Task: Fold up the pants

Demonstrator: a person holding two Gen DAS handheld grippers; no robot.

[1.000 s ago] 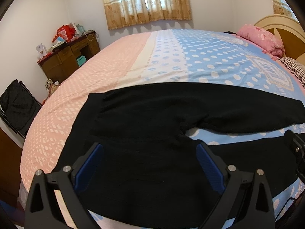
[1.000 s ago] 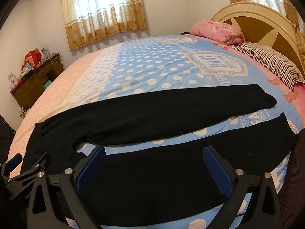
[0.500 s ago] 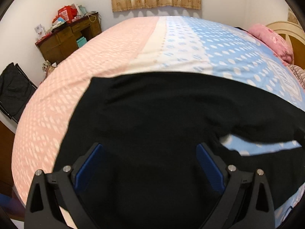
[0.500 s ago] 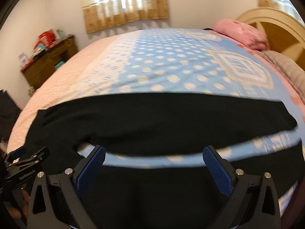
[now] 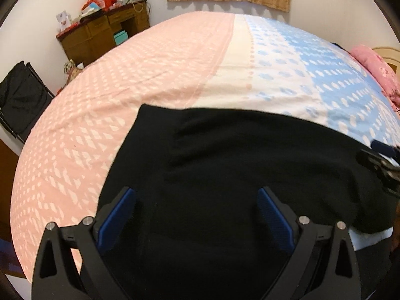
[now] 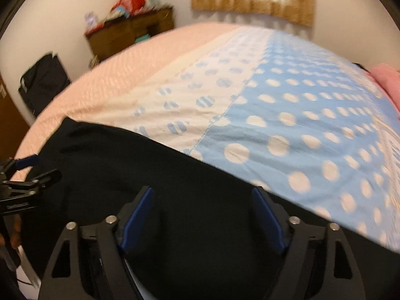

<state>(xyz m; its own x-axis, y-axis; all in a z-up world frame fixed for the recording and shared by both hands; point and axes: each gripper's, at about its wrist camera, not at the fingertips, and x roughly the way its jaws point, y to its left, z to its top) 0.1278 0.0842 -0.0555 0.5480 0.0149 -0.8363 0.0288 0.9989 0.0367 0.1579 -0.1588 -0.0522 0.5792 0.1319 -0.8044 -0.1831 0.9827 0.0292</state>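
Black pants [image 5: 237,165] lie flat on the bed, waist end to the left. My left gripper [image 5: 197,200] is open, low over the waist part of the pants, with black cloth between its blue pads. My right gripper [image 6: 203,200] is open, low over the pants [image 6: 175,187] near where the legs start. The left gripper also shows at the left edge of the right wrist view [image 6: 22,177], and the right gripper at the right edge of the left wrist view [image 5: 382,160]. The leg ends are out of view.
The bed has a pink, white and blue dotted cover [image 5: 175,70]. A wooden dresser [image 5: 105,35] with clutter stands by the far wall. A black folding chair [image 5: 22,95] is at the left. A pink pillow [image 5: 375,65] lies at the far right.
Both grippers have dropped lower and moved forward over the pants, tilting down. The right gripper has swung left toward the waist end; its view is blurred by motion.
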